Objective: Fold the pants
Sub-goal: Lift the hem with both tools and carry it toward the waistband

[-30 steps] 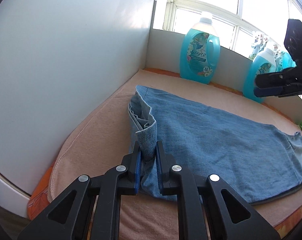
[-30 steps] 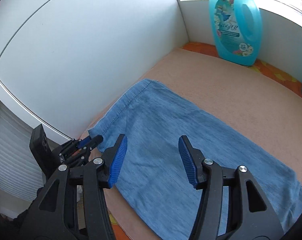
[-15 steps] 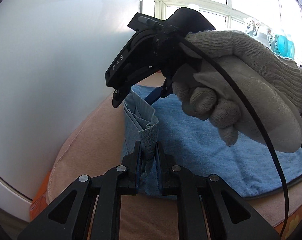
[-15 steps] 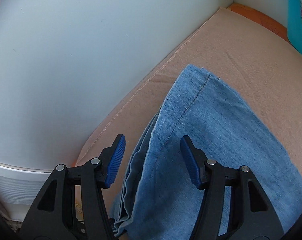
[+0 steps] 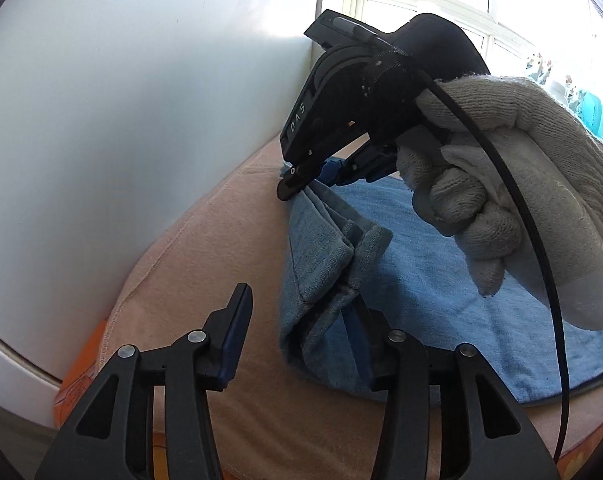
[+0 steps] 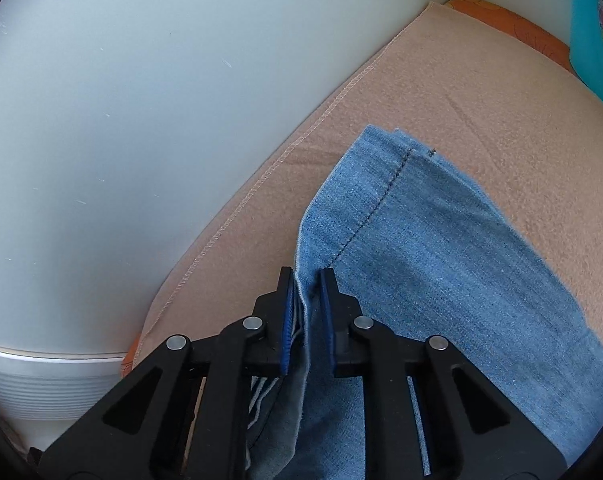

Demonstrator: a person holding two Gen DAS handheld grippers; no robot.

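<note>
Blue denim pants [image 5: 441,280] lie folded lengthwise on a peach blanket [image 5: 221,260]. In the left wrist view my left gripper [image 5: 297,328] is open; the bunched hem stands between its fingers, leaning on the right one. My right gripper [image 5: 301,184], held by a gloved hand [image 5: 521,184], pinches the far corner of the hem. In the right wrist view the right gripper [image 6: 307,316] is shut on the hem edge of the pants [image 6: 421,260].
A white panel wall [image 5: 121,100] runs along the left of the blanket [image 6: 481,92]. A turquoise detergent bottle [image 6: 593,28] stands at the back right. An orange patterned cloth [image 6: 509,20] shows under the blanket's edges. Windows are behind.
My left gripper has opened and let go of the hem. My right gripper has come down onto the hem's far corner and shut on it.
</note>
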